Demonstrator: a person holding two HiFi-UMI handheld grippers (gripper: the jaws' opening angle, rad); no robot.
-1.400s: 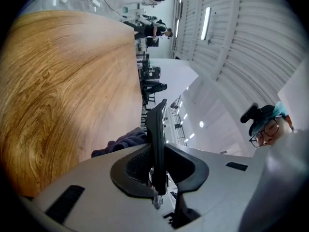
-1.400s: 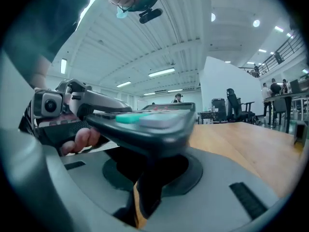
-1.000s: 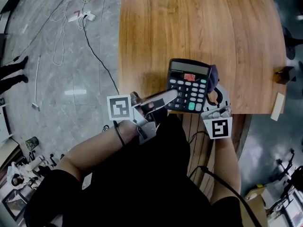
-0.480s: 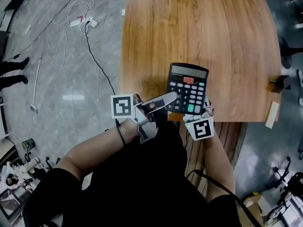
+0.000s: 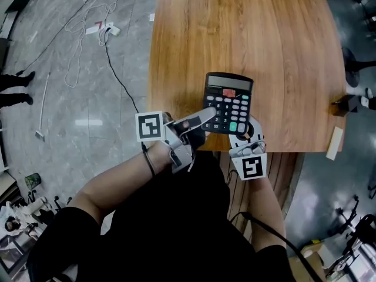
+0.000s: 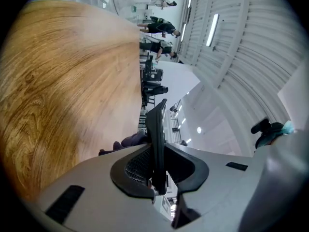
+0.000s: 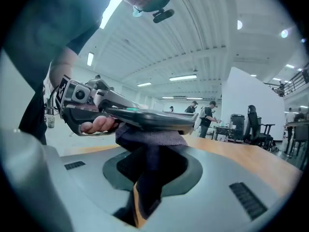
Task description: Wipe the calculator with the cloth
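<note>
The black calculator (image 5: 228, 103) is lifted just over the near edge of the wooden table (image 5: 247, 34). My left gripper (image 5: 204, 118) is shut on its lower left corner; in the left gripper view the calculator (image 6: 156, 144) stands edge-on between the jaws. My right gripper (image 5: 247, 136) sits below the calculator's near right corner, shut on a dark purple cloth (image 7: 147, 149). In the right gripper view the cloth presses up against the underside of the calculator (image 7: 149, 118). From the head view the cloth is mostly hidden beneath the calculator.
White cables (image 5: 82, 16) and a power strip (image 5: 101, 27) lie on the grey floor left of the table. A small dark object (image 5: 341, 106) sits at the table's right edge, with a pale strip (image 5: 335, 143) below it. People stand far off in the hall.
The calculator and both grippers have shifted a little left and toward the table's near edge. The right gripper went from the calculator's right side to under its near corner, hiding the cloth.
</note>
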